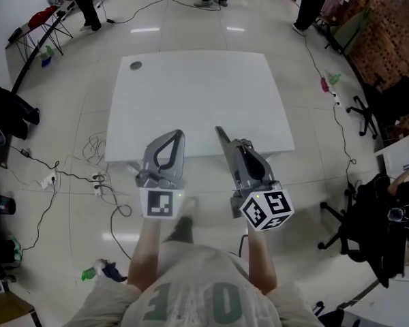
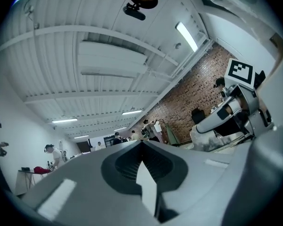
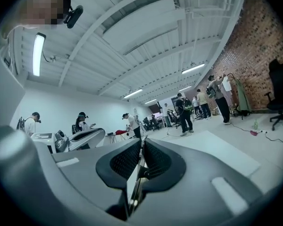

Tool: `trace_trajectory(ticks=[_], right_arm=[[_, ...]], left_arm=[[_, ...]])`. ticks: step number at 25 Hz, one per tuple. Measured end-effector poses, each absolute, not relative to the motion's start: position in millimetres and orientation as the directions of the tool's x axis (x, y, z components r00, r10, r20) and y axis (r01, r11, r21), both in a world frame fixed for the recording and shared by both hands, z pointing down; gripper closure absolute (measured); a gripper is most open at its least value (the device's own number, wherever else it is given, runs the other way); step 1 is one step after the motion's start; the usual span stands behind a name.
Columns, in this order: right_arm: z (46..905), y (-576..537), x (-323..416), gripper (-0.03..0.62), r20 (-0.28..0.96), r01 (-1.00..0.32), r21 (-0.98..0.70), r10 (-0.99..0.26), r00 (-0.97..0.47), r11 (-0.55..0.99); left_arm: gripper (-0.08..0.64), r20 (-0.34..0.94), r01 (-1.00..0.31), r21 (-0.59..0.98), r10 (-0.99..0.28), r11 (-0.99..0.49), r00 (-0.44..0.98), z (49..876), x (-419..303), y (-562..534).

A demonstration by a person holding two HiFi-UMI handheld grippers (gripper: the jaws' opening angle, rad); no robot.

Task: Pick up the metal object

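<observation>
A small dark round metal object [image 1: 135, 65] lies near the far left corner of the white table [image 1: 198, 101]. Both grippers hover side by side at the table's near edge, tilted up and far from the object. My left gripper [image 1: 179, 135] [image 2: 142, 142] is shut, its pads meeting with nothing between them. My right gripper [image 1: 220, 132] [image 3: 142, 141] is also shut, with only a thin slit between its pads and nothing that I can make out in it. Each gripper view looks up toward the ceiling, so neither shows the object.
Cables and a power strip [image 1: 48, 180] lie on the floor to the left of the table. Office chairs [image 1: 368, 111] and a seated person [image 1: 395, 203] are at the right. Several people stand at the far end [image 3: 185, 112]. A brick wall [image 3: 269, 55] runs along the right.
</observation>
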State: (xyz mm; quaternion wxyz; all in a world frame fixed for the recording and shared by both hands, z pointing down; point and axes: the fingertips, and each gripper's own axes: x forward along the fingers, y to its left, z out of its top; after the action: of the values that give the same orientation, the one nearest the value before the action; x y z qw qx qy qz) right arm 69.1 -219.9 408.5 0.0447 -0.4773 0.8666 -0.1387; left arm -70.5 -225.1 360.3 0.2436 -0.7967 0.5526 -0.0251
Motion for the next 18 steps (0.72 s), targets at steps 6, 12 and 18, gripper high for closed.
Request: trace_trajectory(ticks=[6, 12, 18], right_arm=[[419, -91, 112, 0.552, 0.033, -0.788, -0.3, -0.82, -0.572, 0.538], [408, 15, 125, 0.554, 0.046, -0.774, -0.308, -0.804, -0.593, 0.553], [387, 72, 125, 0.554, 0.015, -0.776, -0.298, -0.811, -0.585, 0.555]], left_arm=[[0.56, -0.206, -0.87, -0.417, -0.904, -0.265, 0.374, 376, -24, -88], [0.56, -0.219, -0.873, -0.428, -0.91, -0.235, 0.352, 358, -11, 21], [0.56, -0.231, -0.874, -0.431, -0.909, -0.223, 0.346, 341, -11, 74]])
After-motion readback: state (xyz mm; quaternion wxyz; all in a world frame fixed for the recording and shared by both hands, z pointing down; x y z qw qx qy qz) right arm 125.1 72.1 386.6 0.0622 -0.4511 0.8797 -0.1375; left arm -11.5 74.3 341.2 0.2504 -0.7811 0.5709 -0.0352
